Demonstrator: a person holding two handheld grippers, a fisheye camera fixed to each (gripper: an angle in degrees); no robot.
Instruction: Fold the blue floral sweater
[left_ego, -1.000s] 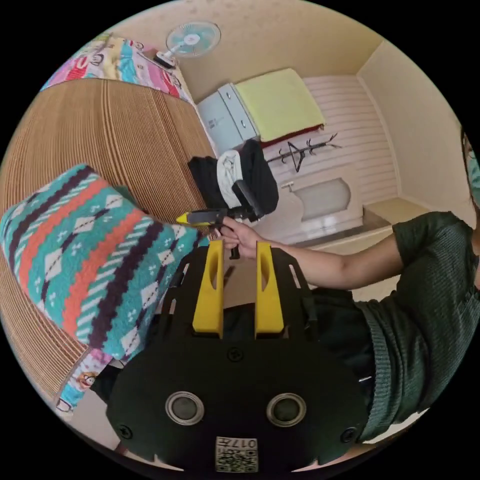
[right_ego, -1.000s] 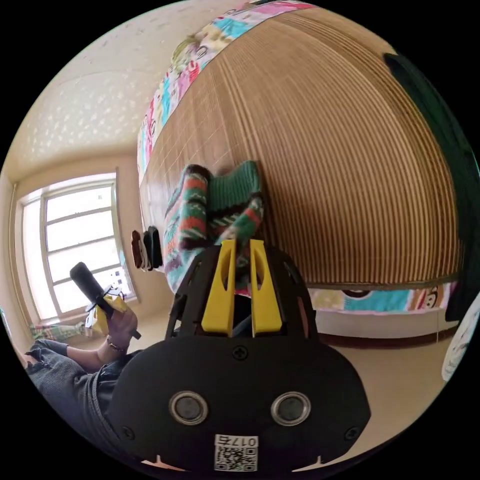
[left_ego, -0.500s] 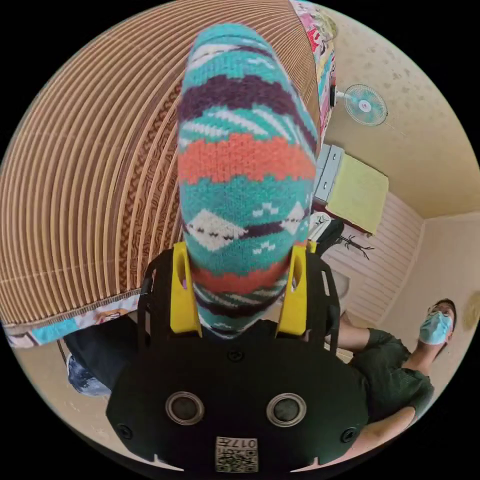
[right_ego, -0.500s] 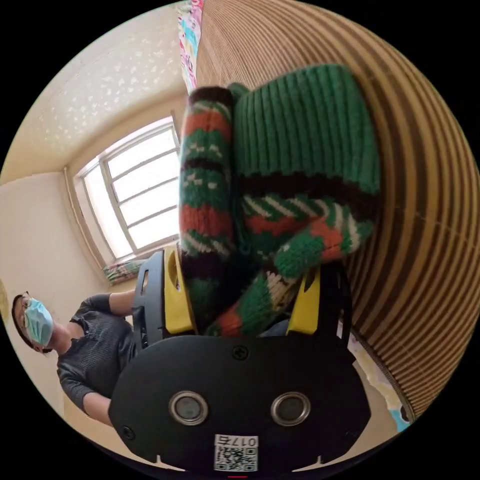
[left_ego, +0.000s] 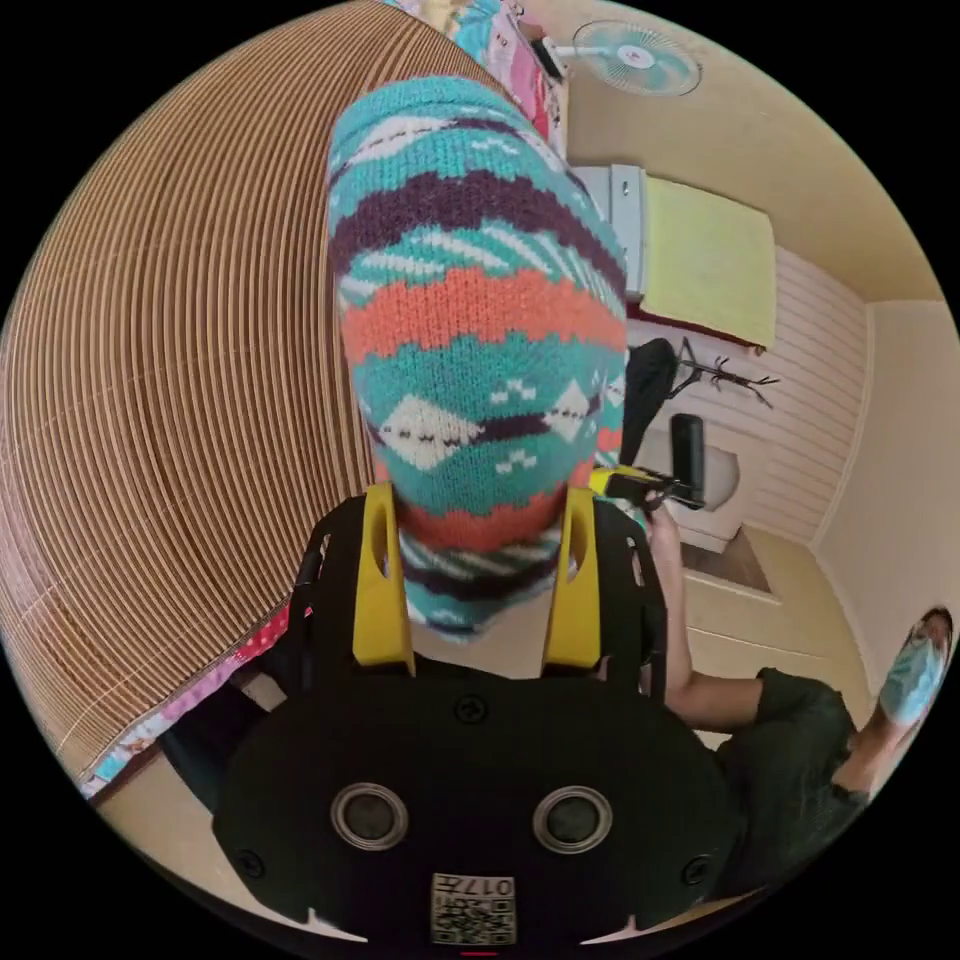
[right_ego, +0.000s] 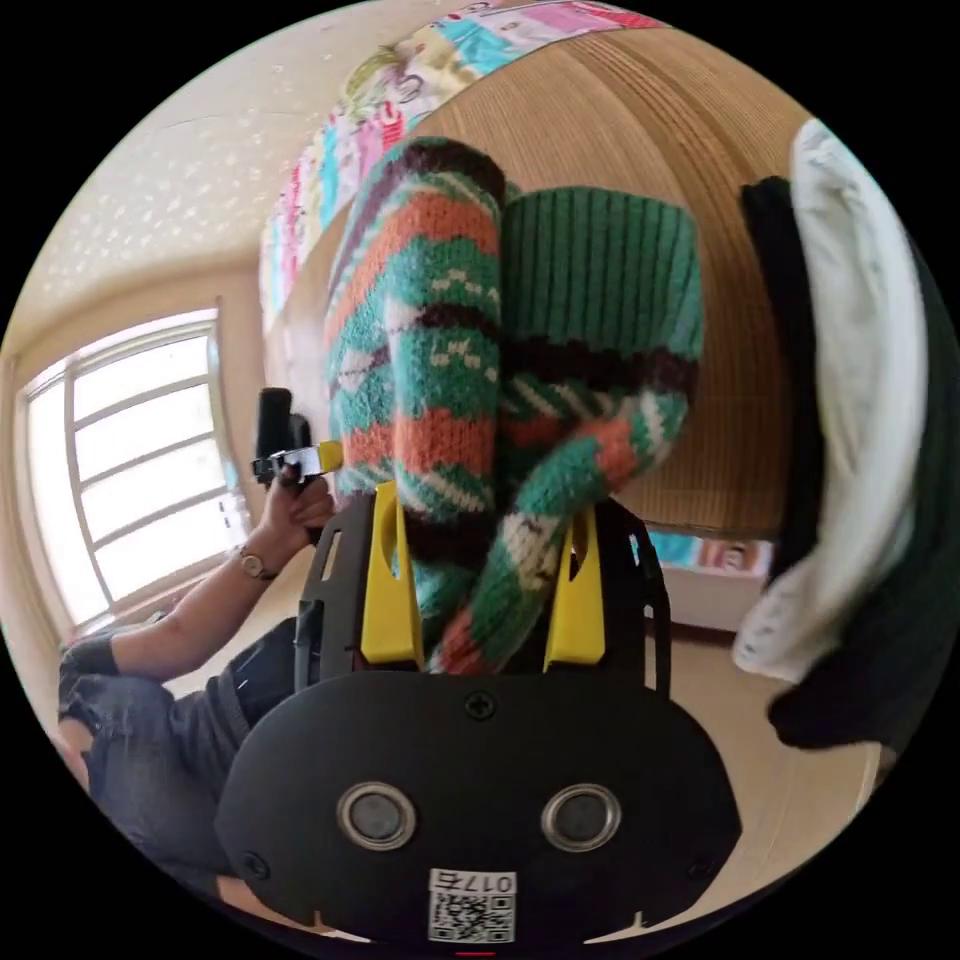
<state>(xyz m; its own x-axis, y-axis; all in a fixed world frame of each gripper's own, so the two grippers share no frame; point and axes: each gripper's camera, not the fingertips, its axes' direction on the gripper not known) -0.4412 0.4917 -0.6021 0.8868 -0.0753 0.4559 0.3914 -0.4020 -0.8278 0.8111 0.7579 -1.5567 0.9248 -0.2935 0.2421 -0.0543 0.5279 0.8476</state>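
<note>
Right between the yellow jaws of the left gripper (left_ego: 474, 585) sits a folded bulk of the patterned knit sweater (left_ego: 480, 330), teal with orange, purple and white bands; both jaws press against its sides, so the gripper clamps it. Behind the sweater, to the gripper's left, spreads a ribbed bamboo mat (left_ego: 170, 400). Off to its right the other gripper (left_ego: 660, 480) shows, held in a hand, with a fan (left_ego: 640, 60) above on the wall.

Likewise, the right gripper (right_ego: 485, 575) has its jaws closed against the sweater's (right_ego: 500, 350) bunched folds, a green ribbed hem just ahead of them. To its left a hand (right_ego: 290, 505) holds the left gripper. To its right hangs a dark and white garment (right_ego: 850, 430).
</note>
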